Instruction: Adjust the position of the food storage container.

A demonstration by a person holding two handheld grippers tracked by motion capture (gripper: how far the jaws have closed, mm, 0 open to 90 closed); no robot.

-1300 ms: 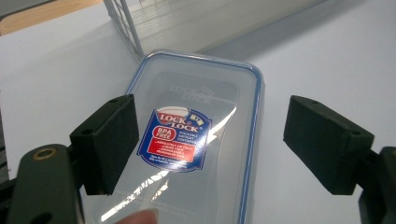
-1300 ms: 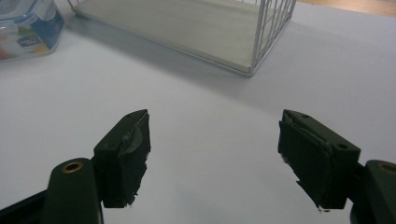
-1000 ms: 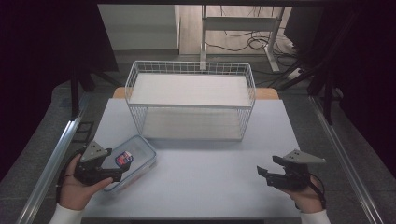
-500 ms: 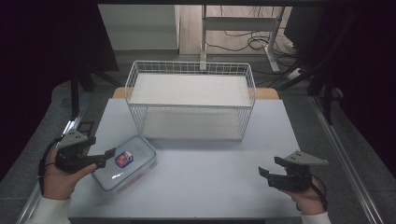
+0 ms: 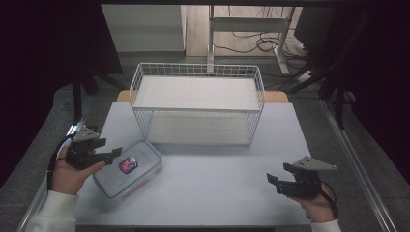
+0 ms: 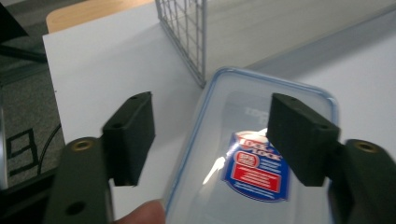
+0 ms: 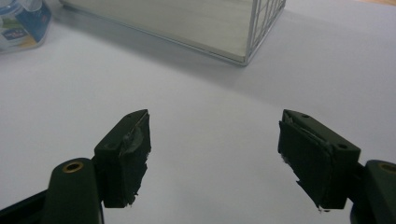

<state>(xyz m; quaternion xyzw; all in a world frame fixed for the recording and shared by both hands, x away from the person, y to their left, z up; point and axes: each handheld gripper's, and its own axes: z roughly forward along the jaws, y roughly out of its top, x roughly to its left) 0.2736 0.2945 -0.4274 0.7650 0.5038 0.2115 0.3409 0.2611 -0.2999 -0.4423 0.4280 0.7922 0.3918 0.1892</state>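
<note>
A clear plastic container (image 5: 128, 168) with a blue-rimmed lid and a red and blue sticker lies flat on the white table, near the front left. My left gripper (image 5: 115, 153) hovers at its left edge, pointing toward it. In the left gripper view the container (image 6: 243, 107) lies ahead of and below the left gripper (image 6: 212, 135). The jaws have just been closing, but they stand apart and neither pad presses on the box. My right gripper (image 5: 278, 182) rests open over bare table at the front right. Nothing lies between the jaws of the right gripper (image 7: 212, 154).
A white wire basket (image 5: 198, 110) with a pale floor stands at the middle back of the table; its corner (image 6: 184, 32) is close beyond the container. The basket's near corner (image 7: 261, 28) and the container (image 7: 21, 18) show far off in the right gripper view.
The left hand drew back to the left, off the container's lid, and now sits beside its edge with narrower jaws. The right hand and the container stayed put.
</note>
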